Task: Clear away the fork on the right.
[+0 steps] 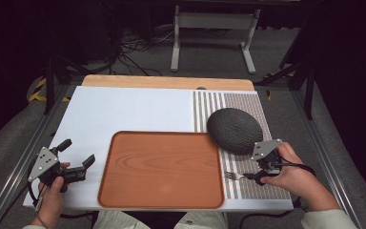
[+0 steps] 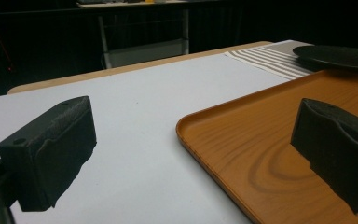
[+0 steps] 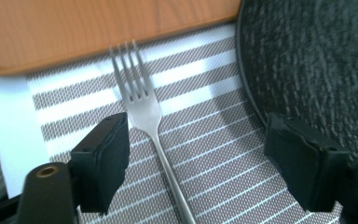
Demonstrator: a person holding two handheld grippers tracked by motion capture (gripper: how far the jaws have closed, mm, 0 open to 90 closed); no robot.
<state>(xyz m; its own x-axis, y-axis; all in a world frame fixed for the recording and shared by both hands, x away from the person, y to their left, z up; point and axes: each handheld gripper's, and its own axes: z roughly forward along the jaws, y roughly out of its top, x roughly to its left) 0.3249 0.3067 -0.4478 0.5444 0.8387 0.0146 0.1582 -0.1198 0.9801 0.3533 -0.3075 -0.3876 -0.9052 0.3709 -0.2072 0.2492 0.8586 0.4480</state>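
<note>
On the tabletop point(image 1: 124, 109) there is one fork point(image 3: 142, 105), one wooden tray point(image 1: 162, 169), one dark round plate point(image 1: 234, 130) and one striped placemat point(image 1: 252, 186). The person holds two grippers, one in each hand.

The fork lies flat on the striped placemat, near the front right corner of the tray and in front of the plate. Its four prongs point toward the tray edge but do not touch it. In the high view the fork point(image 1: 233, 176) shows just to the left of the right gripper.

The right gripper point(image 3: 196, 158) is low over the placemat, and the handle of the fork runs between its jaws. The jaws are apart. One jaw stands very close beside the neck of the fork, the other is well away, next to the rim of the plate point(image 3: 317, 65). They do not clamp the fork.

The left gripper point(image 1: 78, 155) hangs over the white part of the tabletop, at the left side of the tray. Its jaws are wide apart with nothing between them. In the left gripper view one jaw is over the white surface and the other is over the tray point(image 2: 261, 140), which has nothing on it.
</note>
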